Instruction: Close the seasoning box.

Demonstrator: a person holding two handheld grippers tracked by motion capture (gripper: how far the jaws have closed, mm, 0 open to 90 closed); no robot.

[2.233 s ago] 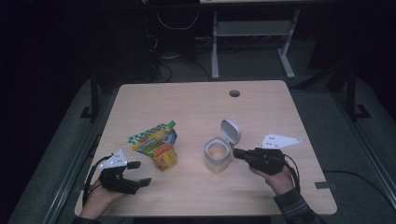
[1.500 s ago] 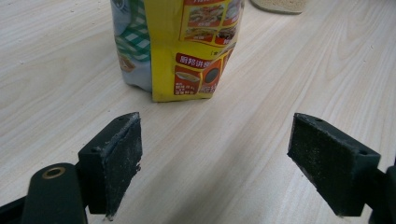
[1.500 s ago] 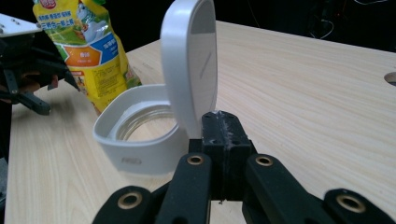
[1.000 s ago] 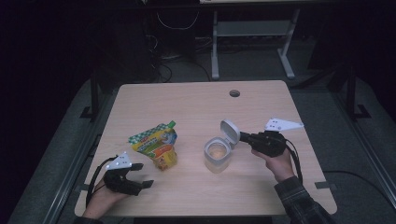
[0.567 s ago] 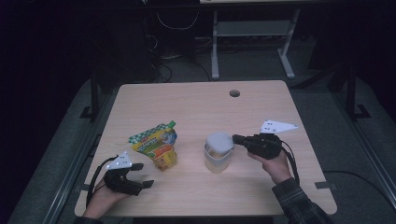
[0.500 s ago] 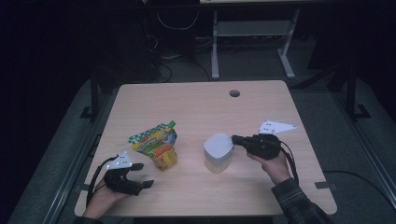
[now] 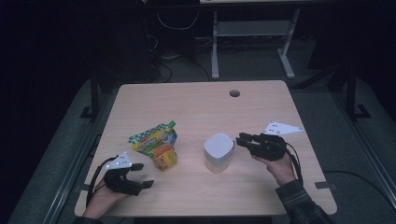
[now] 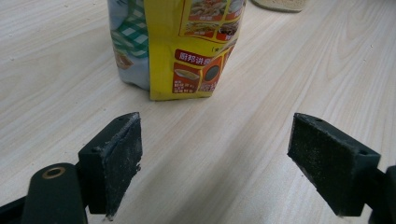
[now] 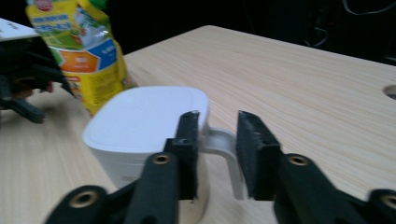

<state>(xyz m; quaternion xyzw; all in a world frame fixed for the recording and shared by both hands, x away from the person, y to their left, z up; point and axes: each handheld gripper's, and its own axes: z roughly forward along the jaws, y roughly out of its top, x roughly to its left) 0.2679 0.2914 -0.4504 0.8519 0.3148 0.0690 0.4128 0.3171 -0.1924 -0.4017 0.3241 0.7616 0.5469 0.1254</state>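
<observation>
The white lidded container [image 7: 218,151] stands near the middle of the table [image 7: 196,100], toward my side, its lid lying flat and closed on top. A pale tab [image 9: 223,140] sticks out from the lid's edge, and it sits in the gap between the jaws of my right gripper [image 7: 243,139]; those jaws have just been opening, and the pads now stand off the tab on both sides, so I have let go of it.

Just to the left of the container stands a yellow and green snack pouch [image 7: 157,145]. Its panel carries small food photos and red labels with Chinese characters, of which I can read little beyond "厨邦" [image 8: 192,55].

My left gripper [image 7: 140,175] rests low by the table's near left edge, just short of the pouch, jaws spread wide with nothing between them.
</observation>
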